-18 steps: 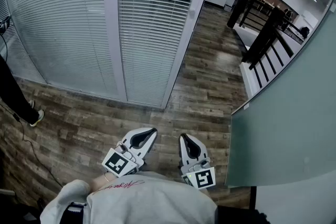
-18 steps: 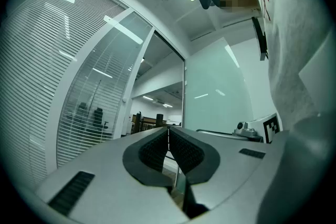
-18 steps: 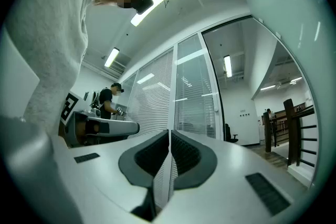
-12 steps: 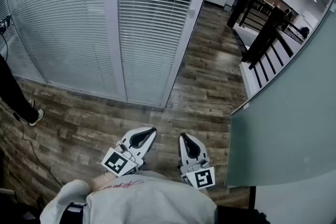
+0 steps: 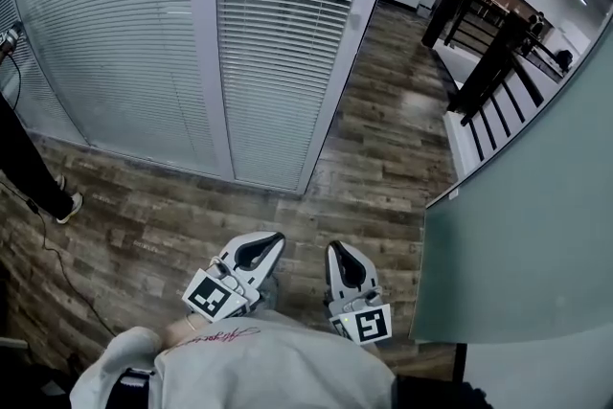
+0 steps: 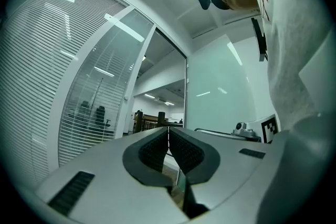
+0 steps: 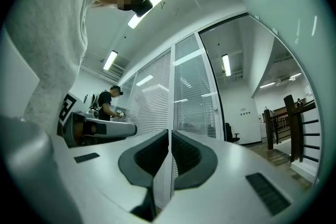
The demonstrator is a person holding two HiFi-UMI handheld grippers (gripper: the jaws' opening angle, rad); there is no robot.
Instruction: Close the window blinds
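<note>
White slatted blinds (image 5: 278,43) hang behind a glass wall ahead of me; the right panel's slats stand partly open, and chairs show through them. The left panel's blinds (image 5: 105,34) look more closed. My left gripper (image 5: 273,239) and right gripper (image 5: 335,249) are held low, close to my chest, well short of the glass, both shut and empty. In the left gripper view the left gripper (image 6: 168,130) has its jaws meeting at the tips. The right gripper (image 7: 170,134) in its own view also has its jaws together, pointing toward the blinds (image 7: 157,97).
A white frame post (image 5: 206,43) divides the two blind panels. To my right stands a frosted glass partition (image 5: 527,206), with a dark railing (image 5: 488,72) beyond. A person's leg and shoe (image 5: 38,182) show at the left, a cable (image 5: 57,263) on the wooden floor.
The view has shifted slightly; both grippers stay low by my chest, shut, about where they were.
</note>
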